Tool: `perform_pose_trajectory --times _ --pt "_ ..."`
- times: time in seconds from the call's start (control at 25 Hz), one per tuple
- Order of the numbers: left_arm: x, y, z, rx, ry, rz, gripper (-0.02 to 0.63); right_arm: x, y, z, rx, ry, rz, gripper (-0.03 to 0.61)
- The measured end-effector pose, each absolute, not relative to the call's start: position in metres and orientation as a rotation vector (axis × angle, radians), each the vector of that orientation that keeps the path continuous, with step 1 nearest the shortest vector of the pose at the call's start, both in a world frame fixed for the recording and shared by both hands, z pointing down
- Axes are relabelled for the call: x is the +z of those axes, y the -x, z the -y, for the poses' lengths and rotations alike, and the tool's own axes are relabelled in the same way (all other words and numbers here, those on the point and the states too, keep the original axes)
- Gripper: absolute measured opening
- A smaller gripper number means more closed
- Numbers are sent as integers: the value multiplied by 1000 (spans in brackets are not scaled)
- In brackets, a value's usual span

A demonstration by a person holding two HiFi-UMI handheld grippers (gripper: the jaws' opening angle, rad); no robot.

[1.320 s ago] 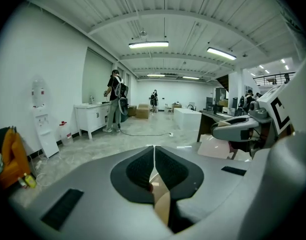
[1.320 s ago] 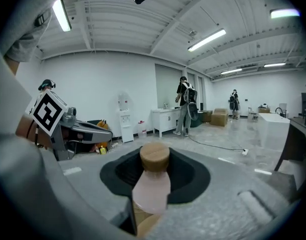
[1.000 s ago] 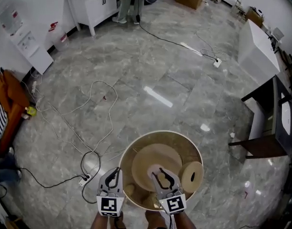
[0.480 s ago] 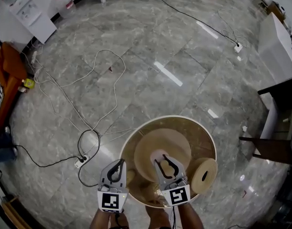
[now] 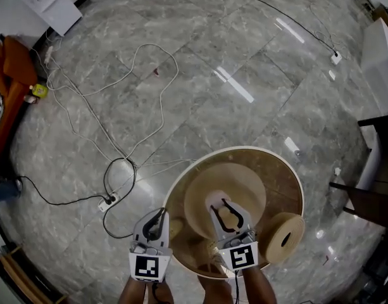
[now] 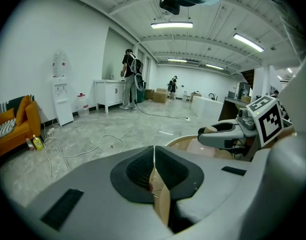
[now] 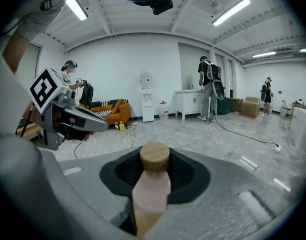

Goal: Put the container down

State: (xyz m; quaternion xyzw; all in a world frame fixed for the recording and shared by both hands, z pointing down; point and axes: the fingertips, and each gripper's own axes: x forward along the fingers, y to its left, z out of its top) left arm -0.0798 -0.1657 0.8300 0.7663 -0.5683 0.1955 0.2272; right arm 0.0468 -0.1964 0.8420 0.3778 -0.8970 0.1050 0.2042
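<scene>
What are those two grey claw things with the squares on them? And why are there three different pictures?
A person is holding two grabbing tools. One picture comes from a camera on their head, looking down at the floor and its cables. The other two come from cameras riding on each tool. The left tool pinches the rim of a big round container. The right tool grips a pink thing with a wooden cap, maybe a bottle.
</scene>
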Motion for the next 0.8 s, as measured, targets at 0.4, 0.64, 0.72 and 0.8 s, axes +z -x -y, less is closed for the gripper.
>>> perform_pose_trajectory --times 0.4,0.64,0.72,0.8 --pt "882 83 152 549 -2047 1564 26 897 -39 188 284 -974 2476 127" --pt "895 83 148 540 -2033 1559 26 911 -39 190 261 -965 2458 127" --pt "900 82 146 539 -2036 1551 26 917 -40 189 261 -960 2445 127" --pt "904 82 144 541 -2035 1544 25 921 -40 188 264 -966 2438 127"
